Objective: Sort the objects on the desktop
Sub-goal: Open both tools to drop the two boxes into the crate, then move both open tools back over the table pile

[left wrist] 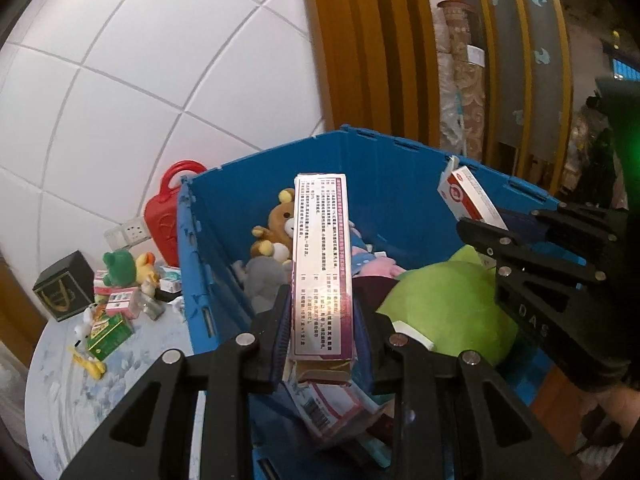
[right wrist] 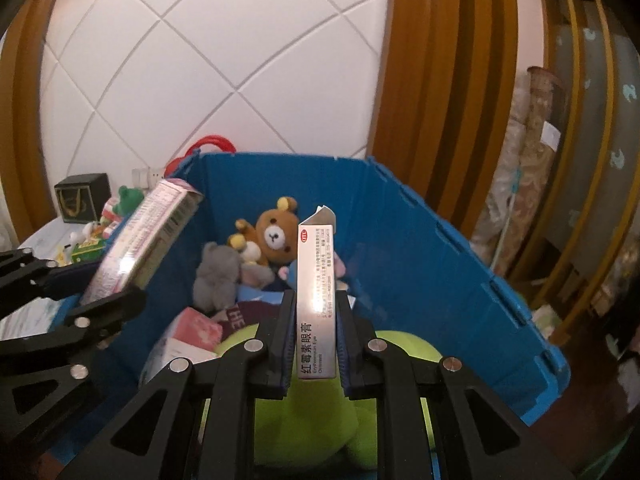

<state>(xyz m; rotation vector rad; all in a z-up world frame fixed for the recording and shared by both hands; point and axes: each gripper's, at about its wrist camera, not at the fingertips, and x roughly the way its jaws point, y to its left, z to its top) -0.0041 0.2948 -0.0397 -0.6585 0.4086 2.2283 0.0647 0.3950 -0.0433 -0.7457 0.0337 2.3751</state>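
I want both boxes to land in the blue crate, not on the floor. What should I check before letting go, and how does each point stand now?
1. Left gripper grips the pink-edged medicine box: ok, fingers clamped on both sides.
2. Right gripper grips the eye ointment box: ok, held upright.
3. Both boxes are over the blue crate: ok, its walls frame each box.
4. Landing spot is soft: ok, the green plush and brown bear lie below.
5. The two grippers are apart: ok, there is a gap between them.
6. Exact drop height: cannot tell.
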